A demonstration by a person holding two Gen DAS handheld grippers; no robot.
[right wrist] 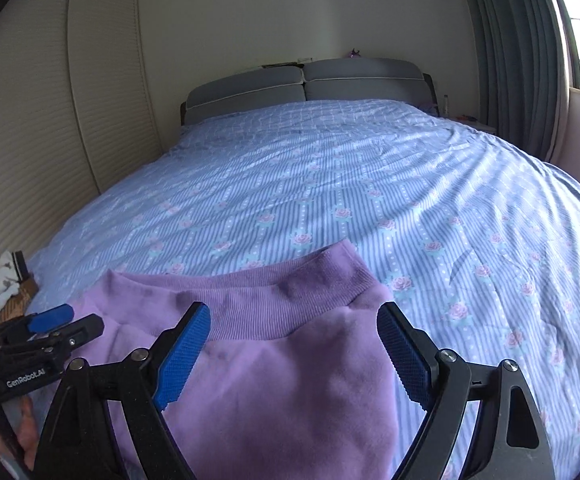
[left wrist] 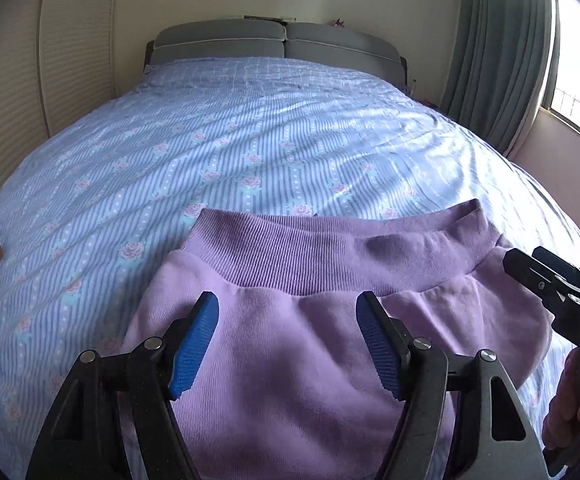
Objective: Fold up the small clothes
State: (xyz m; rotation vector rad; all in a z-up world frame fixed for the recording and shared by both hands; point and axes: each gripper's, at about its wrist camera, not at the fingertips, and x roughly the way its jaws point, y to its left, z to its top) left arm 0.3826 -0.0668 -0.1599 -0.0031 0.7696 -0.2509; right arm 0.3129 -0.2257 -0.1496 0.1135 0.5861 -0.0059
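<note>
A small purple garment (left wrist: pixel 290 344) with a ribbed waistband (left wrist: pixel 330 252) lies flat on the blue striped floral bedspread (left wrist: pixel 250 148), near the bed's front edge. My left gripper (left wrist: pixel 288 344) is open above the garment's body, blue pads spread apart, holding nothing. My right gripper (right wrist: pixel 294 350) is open above the same garment (right wrist: pixel 274 380), just below its waistband (right wrist: pixel 290 296). The right gripper also shows at the right edge of the left wrist view (left wrist: pixel 530 264). The left gripper shows at the left of the right wrist view (right wrist: pixel 70 320).
The bed's grey headboard (left wrist: pixel 278 42) stands at the far end. A louvred wardrobe (right wrist: pixel 30 140) runs along the left. Curtains (left wrist: pixel 498 60) and a window (left wrist: pixel 578 80) are on the right. Other clothes (right wrist: pixel 2 288) lie at the bed's left edge.
</note>
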